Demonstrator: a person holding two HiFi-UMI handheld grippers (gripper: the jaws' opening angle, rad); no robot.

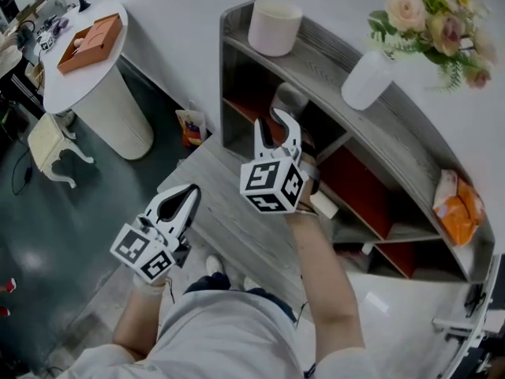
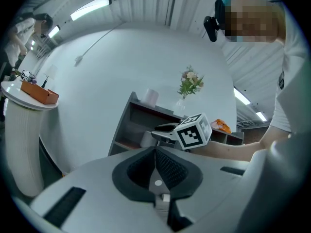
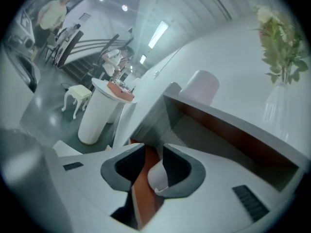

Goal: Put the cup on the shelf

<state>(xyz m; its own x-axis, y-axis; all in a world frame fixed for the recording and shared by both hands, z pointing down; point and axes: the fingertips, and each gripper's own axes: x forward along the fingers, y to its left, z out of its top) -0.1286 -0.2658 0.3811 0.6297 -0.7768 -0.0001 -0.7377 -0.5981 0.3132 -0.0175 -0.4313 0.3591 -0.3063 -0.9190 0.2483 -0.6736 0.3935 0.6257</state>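
Note:
A grey shelf unit [image 1: 316,39] stands against the white wall. My right gripper [image 1: 278,126] reaches into its upper left compartment, where a pale cup [image 1: 289,98] stands in shadow just past the fingertips. In the right gripper view the cup [image 3: 156,174] shows in the gap of the right gripper [image 3: 153,152], close against the right jaw, with red-brown shelf floor visible between it and the left jaw. The jaws stand apart. My left gripper [image 1: 188,197] hangs low at the left, away from the shelf; its jaws meet with nothing between them [image 2: 155,152].
On the shelf top stand another white cup [image 1: 274,26] and a white vase of flowers [image 1: 367,79]. An orange packet [image 1: 458,208] lies at the shelf's right end. A round white table [image 1: 95,85] with an orange box [image 1: 88,44] and a white stool [image 1: 51,144] stand left.

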